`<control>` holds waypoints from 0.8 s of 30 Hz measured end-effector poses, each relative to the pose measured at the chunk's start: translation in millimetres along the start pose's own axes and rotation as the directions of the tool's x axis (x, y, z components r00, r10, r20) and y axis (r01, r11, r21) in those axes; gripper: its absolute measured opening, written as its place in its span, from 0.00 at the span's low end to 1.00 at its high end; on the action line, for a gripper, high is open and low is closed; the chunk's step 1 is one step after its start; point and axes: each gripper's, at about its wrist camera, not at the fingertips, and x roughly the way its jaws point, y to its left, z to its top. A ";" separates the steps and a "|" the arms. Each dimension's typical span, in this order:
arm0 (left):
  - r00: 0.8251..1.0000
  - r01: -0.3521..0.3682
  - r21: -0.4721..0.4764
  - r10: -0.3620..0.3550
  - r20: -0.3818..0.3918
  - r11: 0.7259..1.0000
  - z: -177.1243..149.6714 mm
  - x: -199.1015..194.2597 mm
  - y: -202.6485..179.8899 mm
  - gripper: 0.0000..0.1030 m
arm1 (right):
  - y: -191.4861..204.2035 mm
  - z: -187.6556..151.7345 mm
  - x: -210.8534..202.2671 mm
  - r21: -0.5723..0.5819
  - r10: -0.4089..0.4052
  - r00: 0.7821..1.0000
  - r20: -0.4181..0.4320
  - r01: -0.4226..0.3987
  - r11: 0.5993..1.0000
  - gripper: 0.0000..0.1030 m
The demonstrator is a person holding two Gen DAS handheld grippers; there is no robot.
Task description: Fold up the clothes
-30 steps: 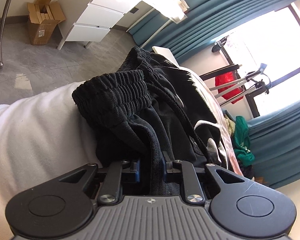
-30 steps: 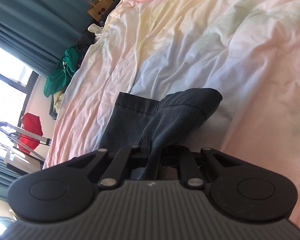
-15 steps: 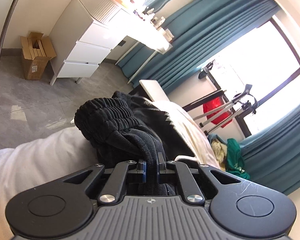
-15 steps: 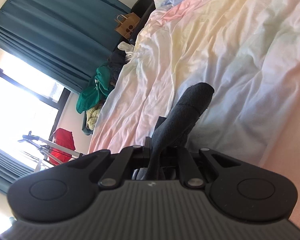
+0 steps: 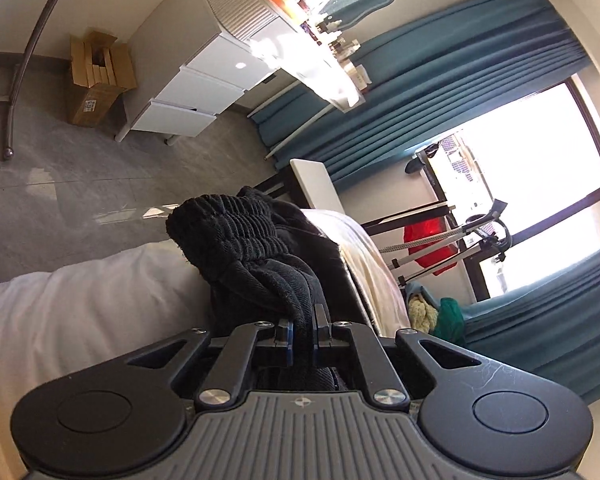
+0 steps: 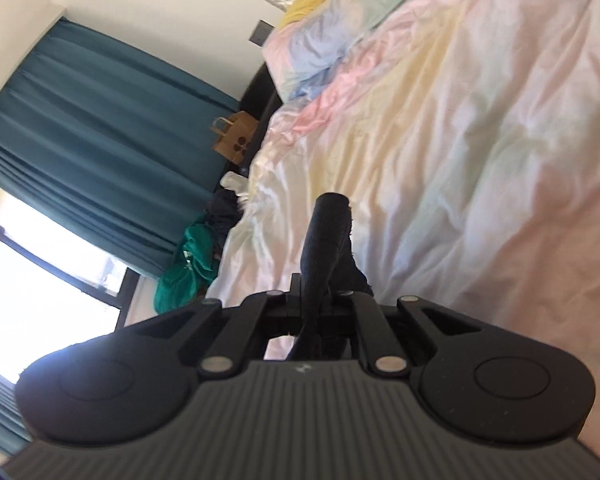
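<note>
Along the near edge of the bed [image 5: 80, 304], the left claw [image 5: 303, 326] is clamped on a bunched fold of the black trousers [image 5: 260, 256], its jaws drawn nearly together with the cloth squeezed between them. The trousers' elastic waistband [image 5: 224, 226] is thick, ribbed and gathered, rising in a rounded hump above the white sheet, while the looser, finer fabric drapes away toward the bed's far side. Past that edge lies open grey tiled floor [image 5: 80, 176], smooth and glossy, with a white drawer unit [image 5: 192, 92] and an open cardboard box [image 5: 98, 80] standing well back against the wall. Teal pleated curtains [image 5: 440, 92] frame a bright window, and a red item hangs on a rack [image 5: 428, 240] beside it.

On the right view, the right claw [image 6: 315, 296] is clamped on a narrow, upright strip of the same dark trousers, which stands up as a rounded-topped column over the bed. The duvet [image 6: 480, 140] spreads wide and unobstructed beyond it, soft, crumpled and pastel in pink, yellow, blue and green. At the bed's far edge sit a brown paper bag [image 6: 232, 140] and a heap of green clothing [image 6: 188, 272] on the floor near the curtains.
</note>
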 end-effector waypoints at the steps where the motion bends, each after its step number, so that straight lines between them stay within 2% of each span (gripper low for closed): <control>1: 1.000 -0.019 -0.006 0.019 -0.014 1.000 -6.1 -1.2 14.5 0.08 | -12.2 0.6 -1.8 0.033 -0.046 0.998 -0.030 0.047 0.998 0.07; 3: 0.998 -0.049 -0.027 0.049 -0.030 0.998 -18.9 -4.1 43.3 0.08 | -38.8 -1.0 -3.3 0.113 -0.123 0.987 -0.103 0.134 0.984 0.07; 5: 0.999 -0.043 -0.093 0.040 -0.033 0.995 -26.2 -6.4 66.7 0.08 | -56.1 -1.4 -4.0 0.166 -0.149 0.979 -0.139 0.172 0.971 0.07; 7: 0.999 -0.025 -0.139 0.020 -0.039 0.990 -26.1 -9.5 79.2 0.09 | -51.3 -1.4 -3.0 0.118 -0.157 0.979 -0.132 0.173 0.978 0.07; 8: 0.999 -0.021 -0.132 0.017 -0.034 0.991 -25.3 -11.8 79.0 0.09 | -43.6 -2.4 -4.3 0.071 -0.149 0.982 -0.114 0.157 0.985 0.07; 11: 1.000 -0.006 -0.057 0.006 -0.004 0.998 -26.0 -20.0 64.9 0.08 | -14.7 -3.4 -14.3 -0.053 -0.082 0.996 -0.031 0.080 0.995 0.07; 14: 0.999 -0.045 0.033 0.045 0.012 0.998 -31.9 -20.5 48.4 0.09 | 3.4 -3.8 -22.5 -0.156 -0.064 0.997 0.038 0.069 0.985 0.07; 17: 0.989 -0.142 0.115 0.144 -0.013 0.983 -38.9 -12.2 43.6 0.10 | -3.2 -4.2 -9.8 -0.192 -0.174 0.985 0.004 0.172 0.966 0.07; 19: 0.979 -0.198 0.167 0.205 -0.024 0.966 -43.3 -7.5 40.4 0.13 | -17.2 -5.8 1.1 -0.195 -0.267 0.963 -0.047 0.253 0.948 0.07; 21: 0.970 -0.231 0.210 0.241 -0.023 0.950 -46.8 -6.6 35.0 0.16 | -25.2 -7.8 6.3 -0.199 -0.307 0.949 -0.071 0.288 0.937 0.07; 24: 0.963 -0.260 0.269 0.271 -0.004 0.928 -51.6 -11.0 22.9 0.23 | -21.4 -10.9 8.1 -0.231 -0.316 0.947 -0.062 0.294 0.927 0.08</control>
